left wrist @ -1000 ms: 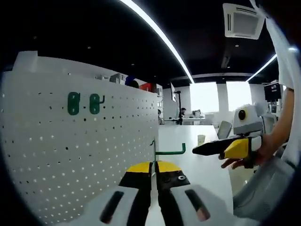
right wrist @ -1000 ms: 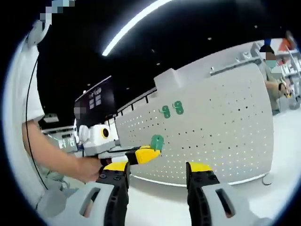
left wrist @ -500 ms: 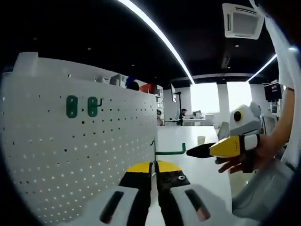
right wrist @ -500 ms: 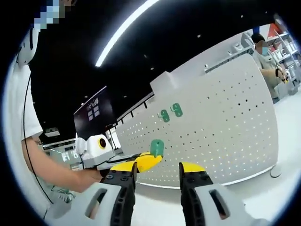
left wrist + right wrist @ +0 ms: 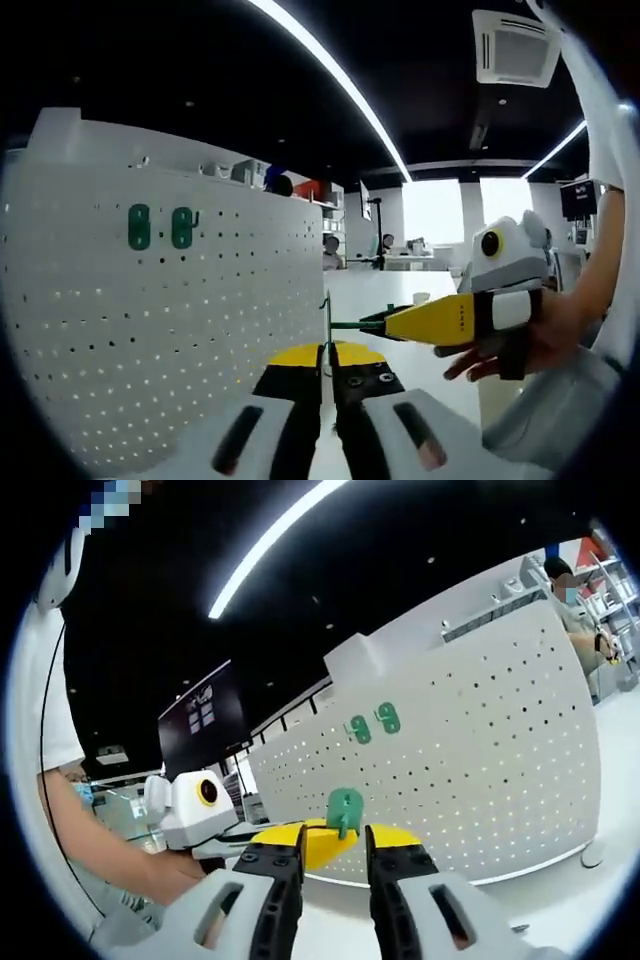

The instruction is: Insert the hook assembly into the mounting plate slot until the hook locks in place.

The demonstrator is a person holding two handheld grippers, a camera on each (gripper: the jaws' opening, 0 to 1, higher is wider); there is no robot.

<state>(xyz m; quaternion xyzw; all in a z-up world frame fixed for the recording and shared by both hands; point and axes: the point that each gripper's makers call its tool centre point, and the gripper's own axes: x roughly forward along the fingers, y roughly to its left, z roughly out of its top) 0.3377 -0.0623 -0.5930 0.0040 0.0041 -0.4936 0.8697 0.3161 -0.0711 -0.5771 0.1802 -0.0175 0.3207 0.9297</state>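
Left gripper view.
- Left claw (image 5: 328, 375): yellow-tipped black jaws rising from the bottom, pressed together and clenched on the green hook (image 5: 345, 323). The hook's upright stem stands just above the jaw tips; its horizontal arm runs to the right.
- Right claw (image 5: 385, 322): enters from the right, held in a person's hand (image 5: 515, 345). Its yellow and black jaws lie level and reach the far end of the hook's arm. Whether they touch the arm cannot be told.
- White pegboard (image 5: 160, 320): the mounting plate, standing upright on the left, rows of small holes across its face. Two green hook plates (image 5: 158, 227) sit side by side high on it, well apart from the held hook.
- White counter (image 5: 400, 300): runs away behind the hook toward bright windows.
- Ceiling: long light strip (image 5: 330, 75) and an air-conditioning unit (image 5: 515, 47).

Right gripper view.
- Right claw (image 5: 333, 855): jaws rising from the bottom with a narrow gap between the tips. Whether they grip anything cannot be told.
- Green hook (image 5: 345, 811): its flat green plate stands just above the gap, in front of the pegboard (image 5: 480, 770).
- Left claw (image 5: 300, 842): comes in from the left, its yellow tip just behind the right claw's jaws, below the green plate.
- Two green hook plates (image 5: 372, 723): higher on the pegboard.
- A person (image 5: 572, 600) stands at the far right edge.
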